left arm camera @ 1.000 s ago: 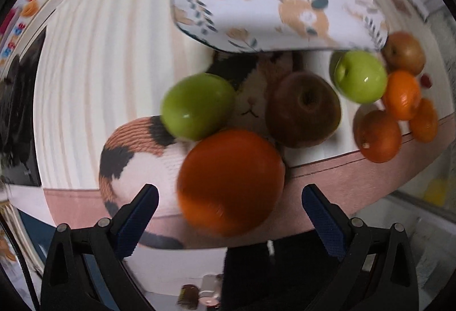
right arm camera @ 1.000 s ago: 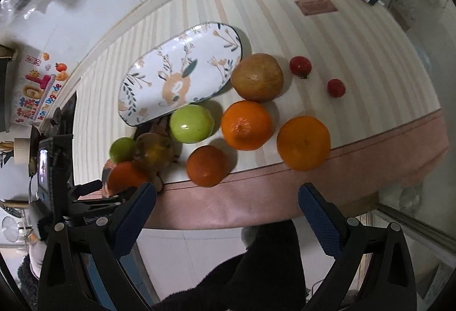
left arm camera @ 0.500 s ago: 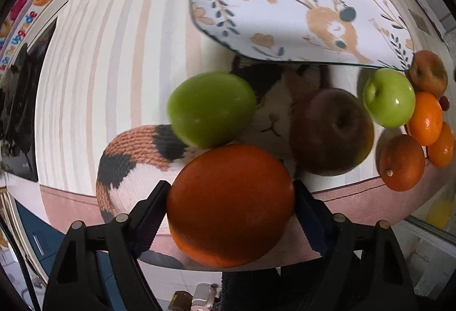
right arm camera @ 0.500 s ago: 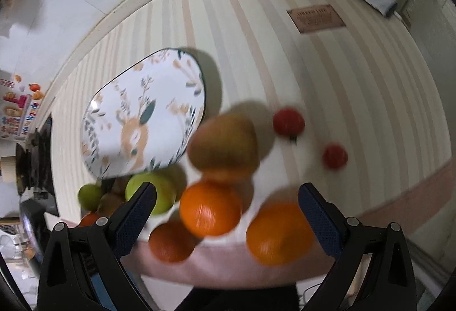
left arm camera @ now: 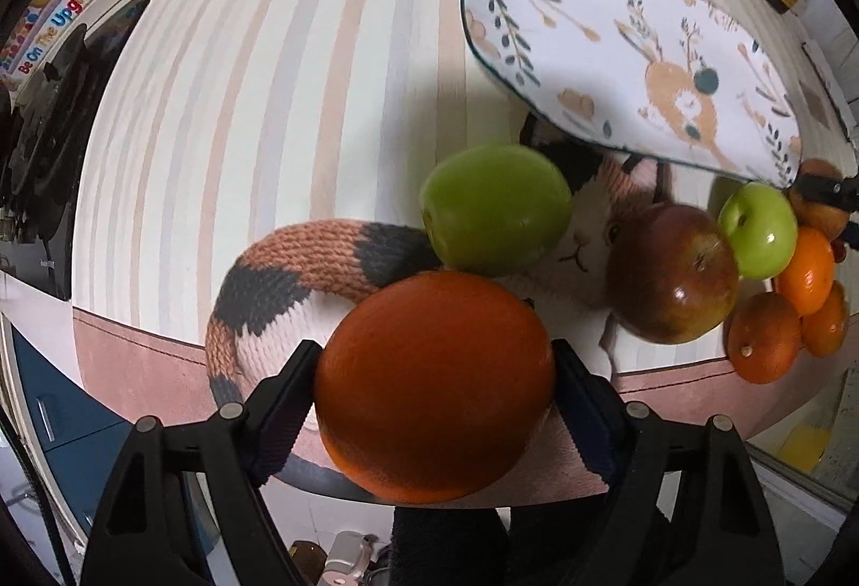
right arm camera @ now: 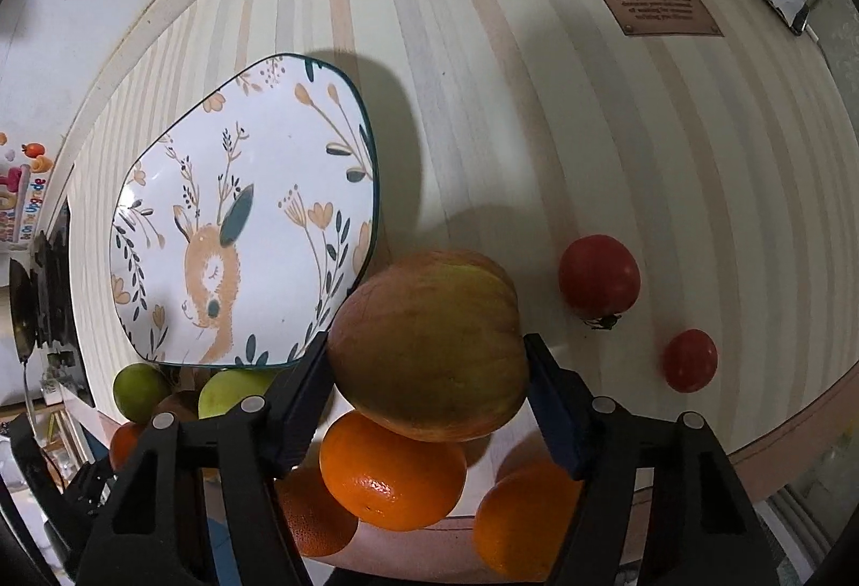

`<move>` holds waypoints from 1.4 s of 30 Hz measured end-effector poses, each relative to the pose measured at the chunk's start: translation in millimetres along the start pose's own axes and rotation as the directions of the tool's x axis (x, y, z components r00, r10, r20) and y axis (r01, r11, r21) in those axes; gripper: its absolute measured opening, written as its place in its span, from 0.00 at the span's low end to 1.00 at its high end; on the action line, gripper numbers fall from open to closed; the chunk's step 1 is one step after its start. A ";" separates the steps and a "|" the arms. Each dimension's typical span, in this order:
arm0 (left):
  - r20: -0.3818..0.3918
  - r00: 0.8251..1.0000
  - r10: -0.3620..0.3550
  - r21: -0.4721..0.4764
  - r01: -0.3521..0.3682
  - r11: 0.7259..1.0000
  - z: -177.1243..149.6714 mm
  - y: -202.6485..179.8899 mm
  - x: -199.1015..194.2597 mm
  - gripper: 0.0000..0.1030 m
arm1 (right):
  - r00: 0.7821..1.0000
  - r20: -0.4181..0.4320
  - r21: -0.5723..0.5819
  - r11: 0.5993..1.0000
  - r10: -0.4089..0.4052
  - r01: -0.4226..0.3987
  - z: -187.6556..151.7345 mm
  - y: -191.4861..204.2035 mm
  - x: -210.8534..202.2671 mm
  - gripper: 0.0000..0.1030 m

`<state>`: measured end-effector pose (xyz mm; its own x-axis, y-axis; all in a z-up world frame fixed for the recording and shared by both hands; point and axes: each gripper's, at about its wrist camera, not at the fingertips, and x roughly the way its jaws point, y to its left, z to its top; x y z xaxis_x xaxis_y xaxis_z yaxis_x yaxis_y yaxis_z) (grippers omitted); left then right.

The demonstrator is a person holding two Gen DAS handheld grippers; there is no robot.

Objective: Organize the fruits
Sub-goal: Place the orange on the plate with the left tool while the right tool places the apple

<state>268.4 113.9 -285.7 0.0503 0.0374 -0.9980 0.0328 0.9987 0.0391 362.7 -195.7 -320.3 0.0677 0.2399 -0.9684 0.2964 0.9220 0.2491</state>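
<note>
My left gripper (left arm camera: 432,349) is shut on a big orange (left arm camera: 435,387), its pads pressed on both sides, above a knitted cat toy (left arm camera: 300,285). A green apple (left arm camera: 494,210) and a dark red apple (left arm camera: 674,272) rest on the toy. The deer-patterned plate (left arm camera: 633,49) lies beyond them with nothing on it. My right gripper (right arm camera: 427,344) is closing on a red-green apple (right arm camera: 429,349) beside the plate (right arm camera: 241,221), with both pads touching its sides. Below it lie two oranges (right arm camera: 392,470) (right arm camera: 526,521).
Two small red tomatoes (right arm camera: 598,280) (right arm camera: 690,360) lie right of the held apple. Another green apple (left arm camera: 759,231) and more oranges (left arm camera: 765,344) cluster near the table's pink front edge (left arm camera: 139,344). A brown label (right arm camera: 652,6) sits on the striped cloth at the back.
My left gripper closed on the big orange and moved with it. My right gripper came down over the red-green apple and its jaws narrowed onto it.
</note>
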 end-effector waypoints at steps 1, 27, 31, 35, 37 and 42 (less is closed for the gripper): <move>0.008 1.000 -0.001 0.000 0.001 1.000 0.5 3.7 -5.0 0.80 | 1.000 0.004 0.000 1.000 -0.005 0.005 -1.1 -0.3 -0.7 0.68; -0.031 0.943 -0.333 -0.215 0.319 0.923 169.7 -27.3 -32.4 0.80 | 0.992 0.056 -0.151 0.983 0.114 -0.104 42.8 85.4 -16.9 0.68; -0.094 0.926 -0.365 -0.250 0.333 0.909 182.2 -40.0 -9.3 0.80 | 0.996 0.032 -0.170 0.982 0.084 -0.077 61.6 98.7 0.9 0.68; -0.105 0.937 -0.334 -0.206 0.308 0.929 187.6 -59.9 -4.4 0.81 | 0.998 0.018 -0.195 0.979 0.067 -0.062 71.3 110.5 9.0 0.68; -0.113 0.943 -0.314 -0.182 0.291 0.939 189.7 -66.6 -2.5 0.81 | 0.998 0.013 -0.206 0.977 0.060 -0.056 76.6 115.6 12.3 0.69; -0.126 0.957 -0.262 -0.125 0.246 0.961 200.7 -85.0 2.8 0.81 | 0.999 -0.043 -0.244 0.970 0.006 -0.016 85.2 124.8 22.1 0.69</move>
<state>466.1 22.1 -282.0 -0.0865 -0.2210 -0.9714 -0.0806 0.9734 -0.2143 482.4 -101.3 -311.4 0.0287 0.2579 -0.9657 0.0538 0.9643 0.2591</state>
